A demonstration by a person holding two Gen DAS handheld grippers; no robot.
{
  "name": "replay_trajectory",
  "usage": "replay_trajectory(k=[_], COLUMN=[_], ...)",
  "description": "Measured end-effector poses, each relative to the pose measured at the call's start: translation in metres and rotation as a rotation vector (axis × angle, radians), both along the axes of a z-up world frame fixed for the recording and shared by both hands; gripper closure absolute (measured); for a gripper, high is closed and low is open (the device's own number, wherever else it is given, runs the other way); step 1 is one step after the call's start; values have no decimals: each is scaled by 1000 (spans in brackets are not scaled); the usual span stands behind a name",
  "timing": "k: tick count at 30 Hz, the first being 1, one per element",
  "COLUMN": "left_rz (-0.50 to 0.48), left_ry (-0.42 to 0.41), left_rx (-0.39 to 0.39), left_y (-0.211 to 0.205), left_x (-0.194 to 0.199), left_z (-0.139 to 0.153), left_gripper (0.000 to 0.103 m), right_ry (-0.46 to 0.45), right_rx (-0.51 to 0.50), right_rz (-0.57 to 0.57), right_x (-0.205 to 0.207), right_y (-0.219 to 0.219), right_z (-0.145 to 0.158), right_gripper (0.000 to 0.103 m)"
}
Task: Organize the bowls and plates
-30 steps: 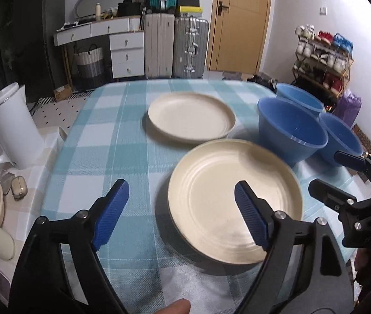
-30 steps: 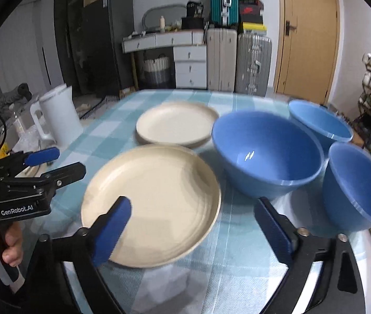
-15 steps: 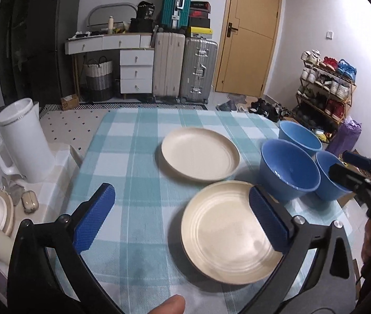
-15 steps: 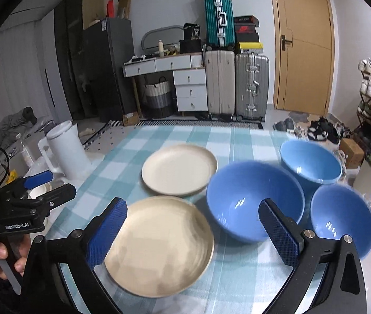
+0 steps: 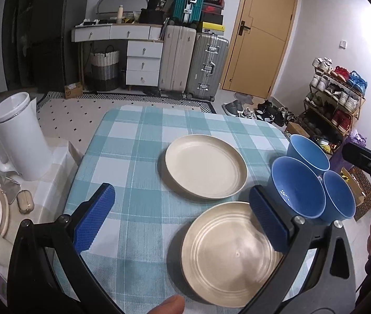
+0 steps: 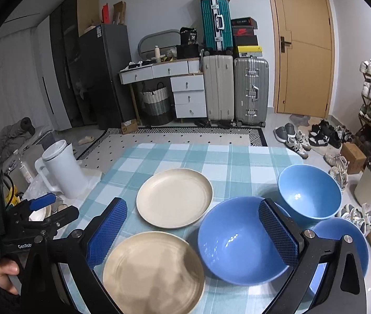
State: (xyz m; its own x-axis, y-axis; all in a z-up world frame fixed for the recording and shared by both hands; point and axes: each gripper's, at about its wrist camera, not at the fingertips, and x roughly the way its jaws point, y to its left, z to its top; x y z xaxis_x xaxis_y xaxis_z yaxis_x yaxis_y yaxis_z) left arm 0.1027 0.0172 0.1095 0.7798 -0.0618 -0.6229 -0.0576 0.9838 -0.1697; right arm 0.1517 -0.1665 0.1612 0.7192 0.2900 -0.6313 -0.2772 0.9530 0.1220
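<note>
Two cream plates lie side by side on the checked tablecloth: a near plate and a far plate. Three blue bowls stand to their right: a big middle bowl, a far bowl and a near-right bowl. In the right wrist view I see the near plate, far plate, big bowl, far bowl and near-right bowl. My left gripper is open and empty, held high above the near plate. My right gripper is open and empty above the table.
A white kettle stands on a low side surface left of the table. Suitcases, a drawer unit and a door are behind. A shoe rack is at the right. The table's right edge runs beside the bowls.
Both grippers have risen and pulled back from the table, so the plates and bowls look smaller. The dishes have not moved.
</note>
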Motion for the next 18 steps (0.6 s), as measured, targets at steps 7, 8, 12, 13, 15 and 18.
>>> replay_trajectory(k=[7,8,12,13,15,18], left_rz=[20,21,25,26,29,32], left_ry=[39,45,72,79,92,107], left_rx=[-3,-3,-5,-7,-9,-7], left_y=[5,6,10,11,12,14], left_x=[31,36,59,64,74,90], left_z=[-7,-8,-16,-18,-22,-30], left_gripper=[1,1,1,1,1,1], right_ry=[67,73,104,113,131,169], right_rx=[4,2,-1,-2,-4,-5], right_rz=[16,18,32,33,41,51], right_x=[42,47,69,75,86,102], right_y=[5,7,12,12,14,16], right_z=[-11,-12,-19,-22,-28,-39], right_gripper=[1,1,1,1,1,1])
